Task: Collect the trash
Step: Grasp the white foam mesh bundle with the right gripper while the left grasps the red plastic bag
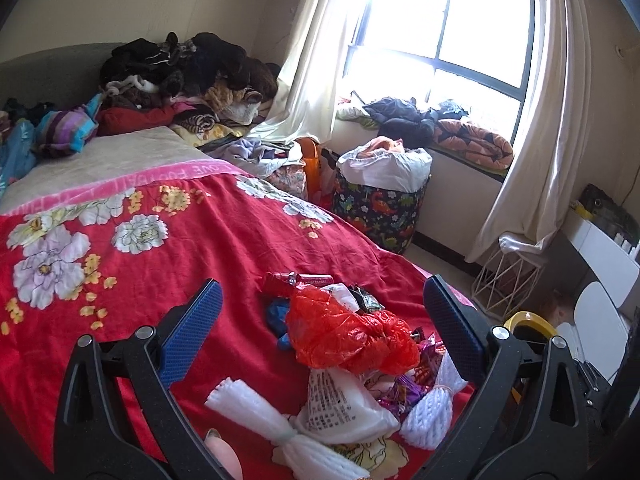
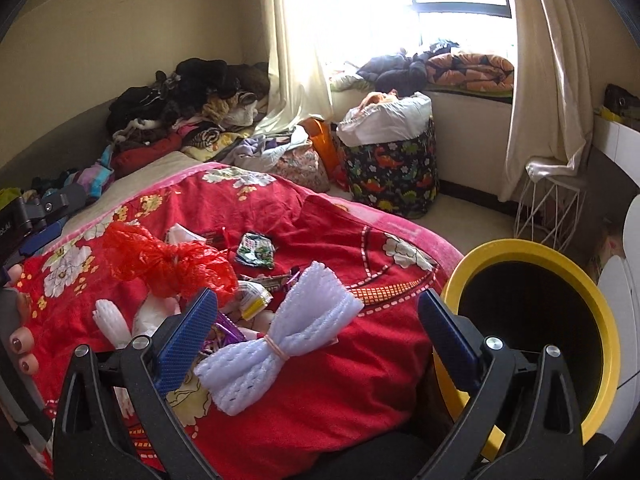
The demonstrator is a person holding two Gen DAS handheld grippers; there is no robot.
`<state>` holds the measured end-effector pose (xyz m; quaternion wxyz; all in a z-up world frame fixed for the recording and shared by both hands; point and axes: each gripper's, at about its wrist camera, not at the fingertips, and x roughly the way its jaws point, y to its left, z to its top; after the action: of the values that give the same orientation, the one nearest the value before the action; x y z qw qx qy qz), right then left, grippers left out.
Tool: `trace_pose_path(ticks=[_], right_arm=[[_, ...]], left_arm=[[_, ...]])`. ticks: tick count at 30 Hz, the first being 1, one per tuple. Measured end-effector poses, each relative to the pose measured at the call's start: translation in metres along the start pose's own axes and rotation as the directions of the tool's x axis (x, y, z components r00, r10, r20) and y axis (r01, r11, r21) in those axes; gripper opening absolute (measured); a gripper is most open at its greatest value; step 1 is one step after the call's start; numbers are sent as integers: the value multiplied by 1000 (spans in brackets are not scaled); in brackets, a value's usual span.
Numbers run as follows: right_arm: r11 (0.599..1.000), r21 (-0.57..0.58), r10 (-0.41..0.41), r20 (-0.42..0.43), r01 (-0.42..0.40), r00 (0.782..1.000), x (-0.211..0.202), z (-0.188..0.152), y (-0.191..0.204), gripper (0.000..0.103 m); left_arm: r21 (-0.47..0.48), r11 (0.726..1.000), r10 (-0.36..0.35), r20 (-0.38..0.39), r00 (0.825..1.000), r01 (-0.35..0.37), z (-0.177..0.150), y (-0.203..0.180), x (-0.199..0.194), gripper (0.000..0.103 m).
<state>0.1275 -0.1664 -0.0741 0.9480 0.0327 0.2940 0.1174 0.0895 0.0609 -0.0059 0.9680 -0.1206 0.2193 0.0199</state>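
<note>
From the left wrist view, the left gripper [image 1: 322,330] stands wide open over the bed, its blue ribbed pads [image 1: 192,332] spread apart and holding nothing. Between them lies the trash on the red floral blanket [image 1: 140,240]: a crinkled red plastic bag [image 1: 348,332], a white printed bag [image 1: 340,404], two white foam nets [image 1: 280,428] tied like bows, and shiny purple wrappers [image 1: 412,384]. Beyond the bed's edge stand a dinosaur-print hamper [image 1: 380,208] and a white wire stool [image 1: 508,280]; a heap of dark clothes [image 1: 188,68] sits at the headboard.

From the right wrist view, the right gripper [image 2: 318,330] is just as wide open and empty. One foam net [image 2: 280,340] lies between its pads, the red plastic bag [image 2: 168,260] past the left pad. A yellow-rimmed bin [image 2: 532,256], dark inside, stands just beside the bed, partly behind the right pad.
</note>
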Motion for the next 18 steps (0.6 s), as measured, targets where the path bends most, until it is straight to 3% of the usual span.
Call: trace_pose_path(ticks=[8, 15, 18], right_arm=[[998, 66, -4, -175, 16, 985, 53, -3, -6, 97], [988, 152, 32, -262, 9, 964, 82, -12, -3, 96], [983, 184, 62, -277, -10, 959, 89, -12, -3, 76]], left_arm=[[8, 1000, 13, -87, 996, -12, -2, 4, 42, 92], [-79, 997, 2, -176, 984, -16, -12, 23, 68, 92], [-92, 996, -12, -195, 981, -6, -17, 24, 73, 92]])
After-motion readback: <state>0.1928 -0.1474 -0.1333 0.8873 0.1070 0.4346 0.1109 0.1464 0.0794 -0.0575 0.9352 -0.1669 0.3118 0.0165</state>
